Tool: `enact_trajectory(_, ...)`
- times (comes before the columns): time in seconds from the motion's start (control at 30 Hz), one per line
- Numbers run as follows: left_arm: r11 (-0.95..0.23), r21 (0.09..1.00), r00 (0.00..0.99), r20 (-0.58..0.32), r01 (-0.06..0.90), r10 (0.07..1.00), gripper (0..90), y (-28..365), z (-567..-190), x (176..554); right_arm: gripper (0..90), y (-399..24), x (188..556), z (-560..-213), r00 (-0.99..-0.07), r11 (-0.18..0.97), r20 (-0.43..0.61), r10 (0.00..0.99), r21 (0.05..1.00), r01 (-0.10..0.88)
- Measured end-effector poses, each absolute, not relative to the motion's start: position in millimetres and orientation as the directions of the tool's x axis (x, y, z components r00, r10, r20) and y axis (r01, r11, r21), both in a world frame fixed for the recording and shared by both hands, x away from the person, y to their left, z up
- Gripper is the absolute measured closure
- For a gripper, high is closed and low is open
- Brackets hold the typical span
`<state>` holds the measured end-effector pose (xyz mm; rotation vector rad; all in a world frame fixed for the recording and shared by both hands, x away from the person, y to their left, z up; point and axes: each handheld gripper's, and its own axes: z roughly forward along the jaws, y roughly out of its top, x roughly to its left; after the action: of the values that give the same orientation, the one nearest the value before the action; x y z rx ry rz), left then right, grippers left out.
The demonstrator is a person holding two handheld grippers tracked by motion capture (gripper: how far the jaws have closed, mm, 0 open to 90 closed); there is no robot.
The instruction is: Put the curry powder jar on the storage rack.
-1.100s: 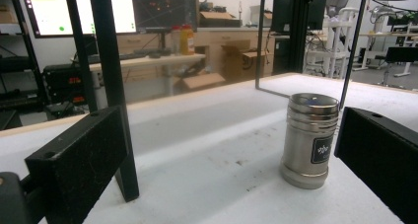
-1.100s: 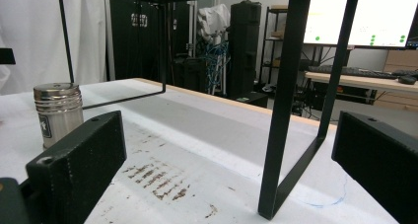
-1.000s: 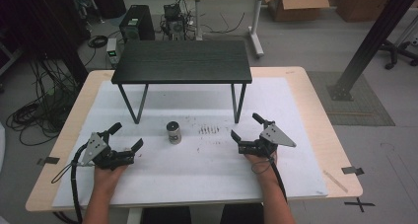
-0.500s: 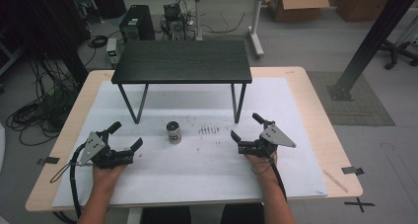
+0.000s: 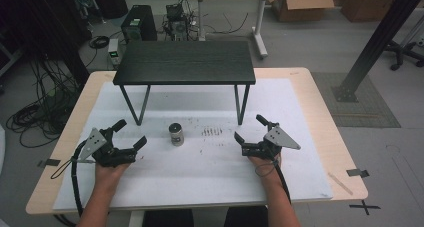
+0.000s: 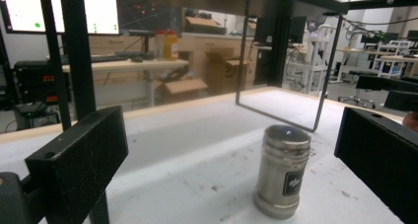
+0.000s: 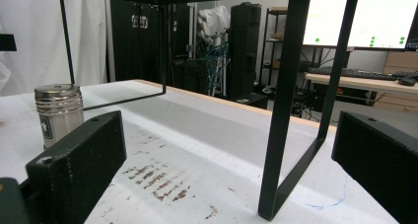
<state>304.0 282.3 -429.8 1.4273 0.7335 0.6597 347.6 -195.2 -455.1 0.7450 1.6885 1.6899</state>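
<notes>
Nothing is begun yet: your left gripper (image 5: 131,134) and right gripper (image 5: 248,129), jaws spread and empty, flank the untouched steel shaker (image 5: 175,134) at frame centre.

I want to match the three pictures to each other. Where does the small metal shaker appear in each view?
High view: the metal shaker stands upright near the middle of the white mat, between the two grippers.
Left gripper view: lower right of centre, between the open jaws.
Right gripper view: far left, behind the left jaw.
Shared landmark: the black shelf leg.
</notes>
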Motion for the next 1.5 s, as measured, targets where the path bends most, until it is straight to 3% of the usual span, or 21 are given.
enact_trajectory(0.67,0.034,0.995,0.715,-0.089,0.091,0.694,0.2,254.7,-398.1,323.6,0.0,-195.5,347.5,-455.2,-0.642,0.014,-0.036,0.766,0.999,-0.039)
enact_trajectory(1.5,-0.071,0.971,0.738,-0.124,0.227,0.664,0.2,220.4,-416.4,346.5,0.0,-196.4,348.1,-455.3,-0.644,0.005,-0.026,0.765,0.999,-0.035)
